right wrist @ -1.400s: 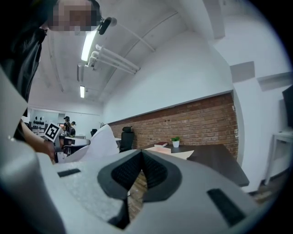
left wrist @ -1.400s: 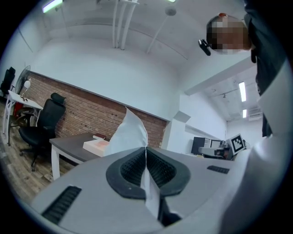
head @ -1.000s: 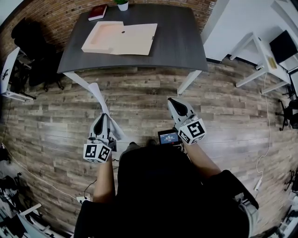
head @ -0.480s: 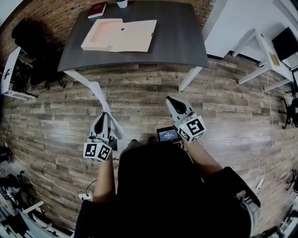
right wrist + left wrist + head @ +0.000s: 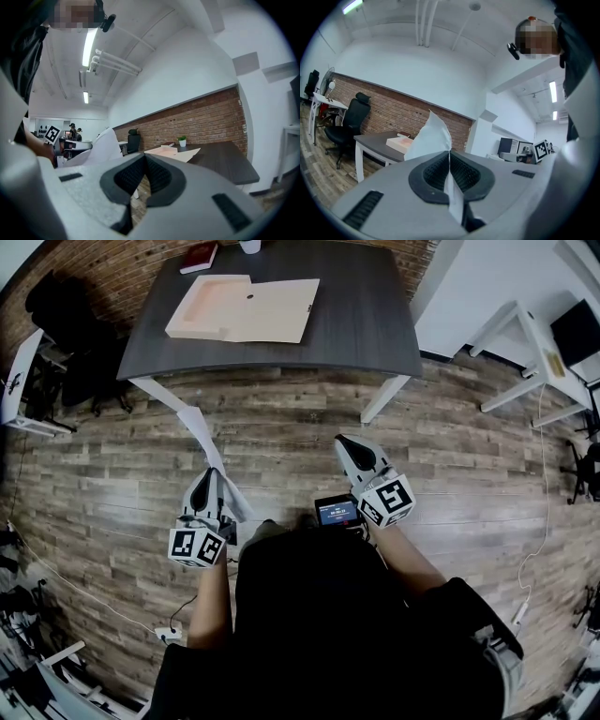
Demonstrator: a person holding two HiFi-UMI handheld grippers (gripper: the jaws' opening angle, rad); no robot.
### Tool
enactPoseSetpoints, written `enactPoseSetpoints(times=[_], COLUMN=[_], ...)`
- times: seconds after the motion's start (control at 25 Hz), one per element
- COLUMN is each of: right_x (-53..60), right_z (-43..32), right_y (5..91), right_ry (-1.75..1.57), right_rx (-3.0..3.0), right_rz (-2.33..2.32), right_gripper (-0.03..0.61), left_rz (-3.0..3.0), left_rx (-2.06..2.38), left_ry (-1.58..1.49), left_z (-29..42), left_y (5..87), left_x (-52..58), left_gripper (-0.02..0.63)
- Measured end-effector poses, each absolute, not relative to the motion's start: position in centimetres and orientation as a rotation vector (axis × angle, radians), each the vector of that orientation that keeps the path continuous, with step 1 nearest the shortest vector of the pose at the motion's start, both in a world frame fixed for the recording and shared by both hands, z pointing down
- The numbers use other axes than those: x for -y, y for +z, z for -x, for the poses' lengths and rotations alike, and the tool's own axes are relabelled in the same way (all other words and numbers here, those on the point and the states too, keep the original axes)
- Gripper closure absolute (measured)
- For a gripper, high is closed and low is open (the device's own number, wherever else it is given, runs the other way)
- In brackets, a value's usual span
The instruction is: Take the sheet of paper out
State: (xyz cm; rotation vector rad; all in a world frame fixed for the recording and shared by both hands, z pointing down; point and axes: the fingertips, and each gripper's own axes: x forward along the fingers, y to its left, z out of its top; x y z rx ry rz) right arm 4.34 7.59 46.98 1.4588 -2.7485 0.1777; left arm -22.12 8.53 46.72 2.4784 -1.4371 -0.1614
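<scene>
Paper (image 5: 208, 451): a white sheet pinched by its near end in the left claw. It hangs over the floor, well short of the table.
Left claw (image 5: 210, 476): closed on the paper. In the left gripper view the ribbed pads (image 5: 436, 171) press the sheet flat between them, and the free part rises past the tips and curls to the left.
Right claw (image 5: 347, 442): jaws together with nothing between them. It sits to the right of the left claw and well apart from the paper.
Handling: the sheet looks thin, light and limp. It bends under its own weight, so it will likely flap, crease or tear if pulled sideways. Weight should be no issue, and the rubber pads should keep it from slipping.
Where to hold: by an edge or corner, with a good margin of sheet inside the pads, as the left claw has it. The free far end is a spot the right claw could take to keep the sheet flat.
Folder (image 5: 246, 310): beige, seemingly open, lying on the far left part of the table (image 5: 361, 329), apart from the paper.
Floor (image 5: 450, 474): wood planks between the claws and the table.
</scene>
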Motion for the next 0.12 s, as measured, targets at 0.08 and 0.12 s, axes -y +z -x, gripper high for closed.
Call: enactPoseSetpoints(times=[0.08, 0.12], right_x=[-7.46, -7.41], right_z=[-4.35, -4.35], right_y=[47.12, 47.18], right_ry=[0.181, 0.183], right_rx=[2.748, 2.747], right_rz=[-1.458, -1.457], right_gripper=[0.575, 0.575], left_rz=[-2.473, -2.470], left_rx=[1.437, 1.437], left_ry=[-0.161, -0.161], left_z=[22.09, 22.07], left_y=[46.77, 46.79], left_x=[-8.46, -8.44], left_gripper=[0.614, 0.615])
